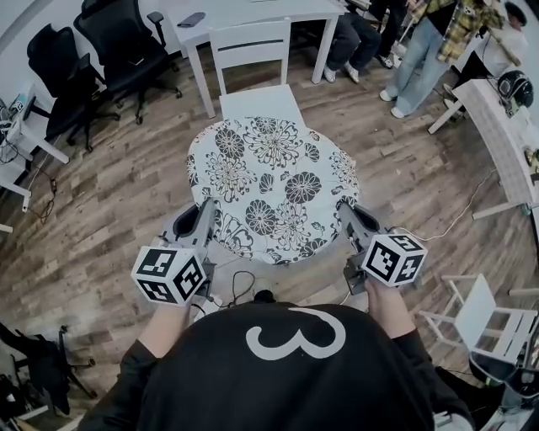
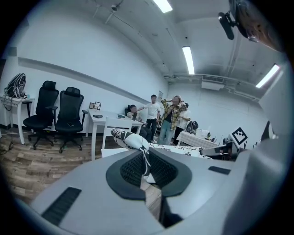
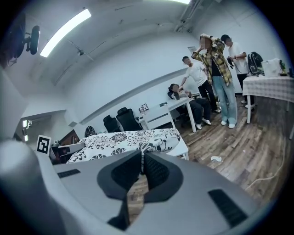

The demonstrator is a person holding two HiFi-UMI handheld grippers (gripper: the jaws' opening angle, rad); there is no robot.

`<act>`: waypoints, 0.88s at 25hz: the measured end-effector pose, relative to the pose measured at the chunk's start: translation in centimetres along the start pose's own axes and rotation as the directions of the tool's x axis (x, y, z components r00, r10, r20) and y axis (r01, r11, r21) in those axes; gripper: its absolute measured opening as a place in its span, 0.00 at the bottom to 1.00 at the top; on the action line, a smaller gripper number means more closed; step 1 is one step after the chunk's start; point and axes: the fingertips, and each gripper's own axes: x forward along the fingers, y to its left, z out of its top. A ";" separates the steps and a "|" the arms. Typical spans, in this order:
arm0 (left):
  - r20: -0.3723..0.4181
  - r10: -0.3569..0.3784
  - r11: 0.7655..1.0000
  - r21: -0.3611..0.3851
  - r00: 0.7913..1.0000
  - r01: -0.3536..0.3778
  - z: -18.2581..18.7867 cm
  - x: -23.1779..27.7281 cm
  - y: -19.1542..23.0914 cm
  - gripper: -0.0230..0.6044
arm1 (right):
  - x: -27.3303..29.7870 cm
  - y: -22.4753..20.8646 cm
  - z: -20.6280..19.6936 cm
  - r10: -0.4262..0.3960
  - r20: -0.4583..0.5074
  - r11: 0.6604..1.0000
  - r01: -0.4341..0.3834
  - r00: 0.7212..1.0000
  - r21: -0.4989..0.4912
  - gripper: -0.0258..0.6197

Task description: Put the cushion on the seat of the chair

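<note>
Here, the cushion, round with a black-and-white flower print, hangs flat between both tongs. The left tongs are closed tight on a fold of its left edge. The right tongs are closed likewise on its right edge. Each gripper view shows cloth pinched between the dark pads. The cushion's far side overlaps the seat of the white chair, whose back stands beyond it; whether it touches the seat I cannot tell. A white desk stands behind the chair on the wood floor.
</note>
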 end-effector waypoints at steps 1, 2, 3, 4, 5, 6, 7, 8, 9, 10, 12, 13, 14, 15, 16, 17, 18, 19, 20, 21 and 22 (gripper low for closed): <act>-0.001 -0.006 1.000 -0.001 1.000 0.006 -0.1 0.0 0.1 0.07 | 0.0 0.1 -0.1 -0.004 0.000 1.000 0.004 1.000 0.002 0.07; -0.001 -0.012 1.000 -0.002 1.000 0.012 -0.2 0.0 0.3 0.07 | 0.0 0.2 -0.2 -0.008 0.001 1.000 0.008 1.000 0.002 0.07; -0.002 -0.017 1.000 -0.003 1.000 0.017 -0.2 0.1 0.5 0.07 | 0.1 0.3 -0.2 -0.012 0.002 1.000 0.012 1.000 0.003 0.07; -0.003 -0.023 1.000 -0.004 1.000 0.023 -0.2 0.2 0.7 0.07 | 0.3 0.5 -0.1 -0.017 0.004 1.000 0.017 1.000 0.002 0.07; -0.004 -0.027 1.000 -0.005 1.000 0.027 -0.2 0.4 0.9 0.07 | 0.4 0.6 0.0 -0.020 0.005 1.000 0.020 1.000 0.000 0.07; -0.005 -0.030 1.000 -0.006 1.000 0.030 -0.2 0.5 1.1 0.07 | 0.6 0.8 0.1 -0.022 0.005 1.000 0.022 1.000 -0.003 0.07; -0.005 -0.032 0.999 -0.009 0.999 0.032 -0.3 0.7 1.3 0.07 | 0.8 0.9 0.2 -0.023 0.004 1.000 0.023 1.000 -0.006 0.07; -0.005 -0.033 0.999 -0.013 0.999 0.033 -0.3 0.8 1.4 0.07 | 1.0 0.9 0.1 -0.022 0.002 1.000 0.022 1.000 -0.009 0.07; -0.006 -0.034 0.999 -0.016 0.999 0.033 -0.4 0.9 1.6 0.07 | 1.1 0.9 0.1 -0.021 -0.001 1.000 0.021 1.000 -0.011 0.07; -0.007 -0.034 0.999 -0.018 0.999 0.034 -0.4 1.0 1.6 0.07 | 1.1 0.9 0.0 -0.020 -0.004 1.000 0.020 1.000 -0.012 0.07; -0.007 -0.034 0.999 -0.019 0.999 0.034 -0.3 1.0 1.7 0.07 | 1.0 0.9 0.1 -0.019 -0.006 1.000 0.019 1.000 -0.010 0.07; -0.007 -0.035 0.999 -0.020 0.999 0.035 -0.2 0.9 1.5 0.07 | 0.9 0.9 0.2 -0.019 -0.005 1.000 0.018 1.000 -0.007 0.07; -0.007 -0.036 0.999 -0.020 0.999 0.036 -0.1 0.8 1.3 0.07 | 0.7 0.9 0.3 -0.017 -0.003 1.000 0.017 1.000 -0.003 0.07; -0.010 -0.036 0.999 -0.019 0.999 0.036 0.0 0.6 1.1 0.07 | 0.4 1.0 0.4 -0.015 -0.002 1.000 0.015 1.000 0.003 0.07; -0.013 -0.036 0.999 -0.018 0.999 0.036 0.2 0.4 0.7 0.07 | 0.1 1.0 0.5 -0.012 -0.003 1.000 0.012 1.000 0.007 0.07; -0.017 -0.036 0.999 -0.017 0.999 0.036 0.3 0.3 0.5 0.07 | -0.1 1.1 0.6 -0.009 -0.005 1.000 0.009 1.000 0.010 0.07; -0.020 -0.035 0.999 -0.019 0.999 0.034 0.5 0.2 0.3 0.07 | -0.2 1.1 0.8 -0.007 -0.009 1.000 0.007 1.000 0.010 0.07; -0.021 -0.031 0.999 -0.023 0.999 0.031 0.6 0.2 0.2 0.07 | -0.2 1.1 1.0 -0.003 -0.014 1.000 0.003 1.000 0.009 0.07; -0.021 -0.027 0.999 -0.029 0.999 0.026 0.7 0.2 0.1 0.07 | -0.2 1.0 1.2 0.002 -0.020 1.000 -0.001 1.000 0.006 0.07; -0.021 -0.022 0.999 -0.035 1.000 0.022 0.8 0.2 0.1 0.07 | 0.0 1.0 1.4 0.006 -0.025 1.000 -0.006 1.000 0.003 0.07; -0.021 -0.018 0.999 -0.038 1.000 0.018 0.9 0.2 0.1 0.07 | 0.1 1.1 1.6 0.011 -0.030 1.000 -0.011 1.000 -0.001 0.07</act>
